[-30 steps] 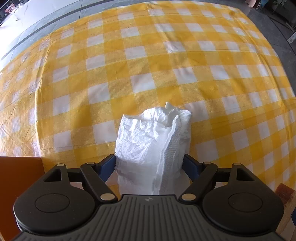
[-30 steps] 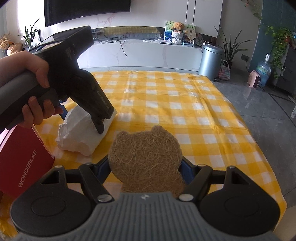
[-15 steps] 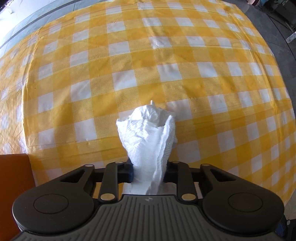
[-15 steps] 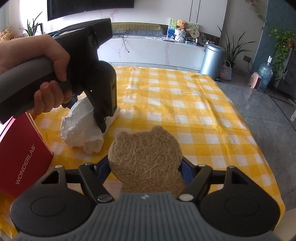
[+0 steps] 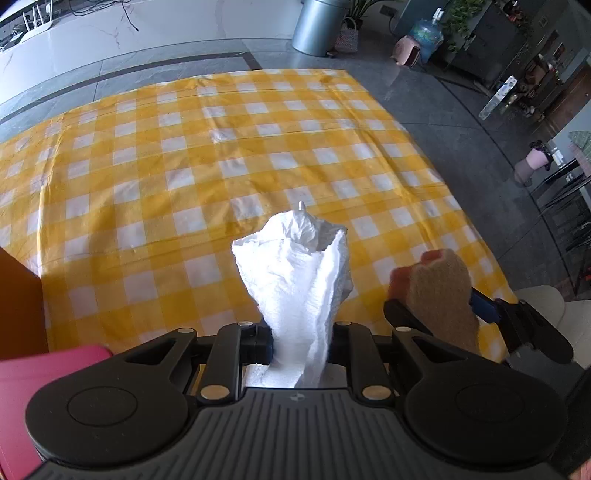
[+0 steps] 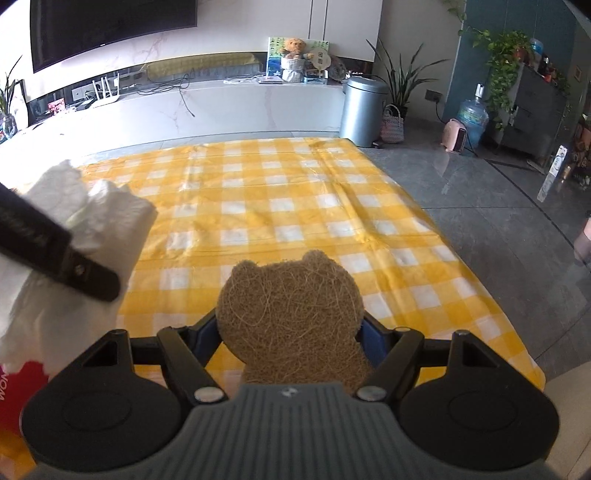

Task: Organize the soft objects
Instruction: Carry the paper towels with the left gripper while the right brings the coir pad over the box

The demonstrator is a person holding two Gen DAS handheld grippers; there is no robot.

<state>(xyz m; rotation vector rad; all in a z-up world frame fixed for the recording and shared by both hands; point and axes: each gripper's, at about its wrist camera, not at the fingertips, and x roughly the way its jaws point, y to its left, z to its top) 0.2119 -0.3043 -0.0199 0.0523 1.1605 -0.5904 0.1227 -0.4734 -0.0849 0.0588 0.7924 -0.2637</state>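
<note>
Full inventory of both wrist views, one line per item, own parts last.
white soft bundle: 1, white, pinched in the left gripper, off the table
bear-shaped fibre pad: 1, tan-brown, between the right gripper's fingers
tablecloth: 1, yellow and white check, covers the table
red box: 1, red with white lettering, near-left table edge
bin: 1, silver, on the floor past the table
water jug: 1, blue, right of the bin
teddy bear: 1, brown, on the white counter
screen: 1, black, on the wall
potted plants: several, green, right side
left gripper: 1, black, shut on the bundle
right gripper: 1, black, shut on the pad
</note>
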